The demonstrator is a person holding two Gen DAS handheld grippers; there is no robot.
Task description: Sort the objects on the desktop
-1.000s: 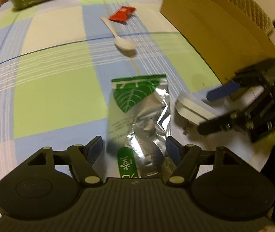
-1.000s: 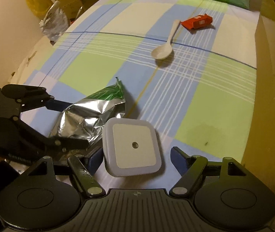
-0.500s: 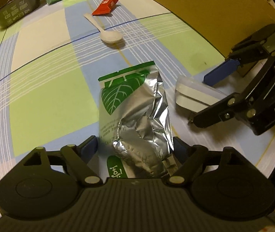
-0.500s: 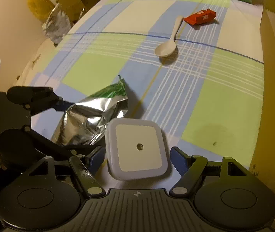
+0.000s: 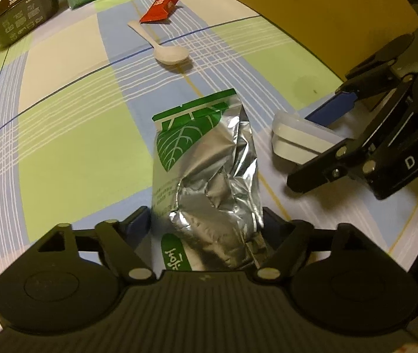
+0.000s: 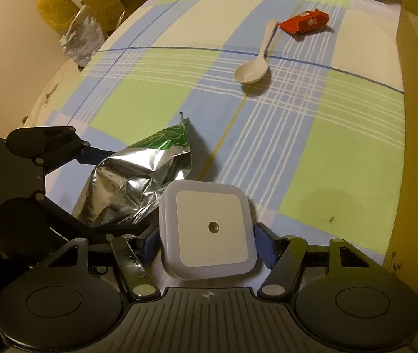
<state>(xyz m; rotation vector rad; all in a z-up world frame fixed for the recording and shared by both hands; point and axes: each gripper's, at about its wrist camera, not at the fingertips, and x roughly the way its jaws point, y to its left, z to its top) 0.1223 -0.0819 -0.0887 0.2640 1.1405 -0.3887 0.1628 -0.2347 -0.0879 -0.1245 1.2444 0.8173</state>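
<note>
Checked bench [image 5: 62, 135]: foil tea pouch [image 5: 206, 173] lengthwise between opening left hand-held gripper [image 5: 206, 223], pads beside it. Square white night light [image 6: 209, 229] flat between closing right hand-held gripper [image 6: 209, 241], pads nearly touching.

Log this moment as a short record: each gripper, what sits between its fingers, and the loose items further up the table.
left gripper: jaws opening, foil pouch between them
right gripper: jaws closing around white square night light
spoon: white, lying free on checked tablecloth
red packet: by the spoon's handle end
cardboard box: right of the cloth
</note>
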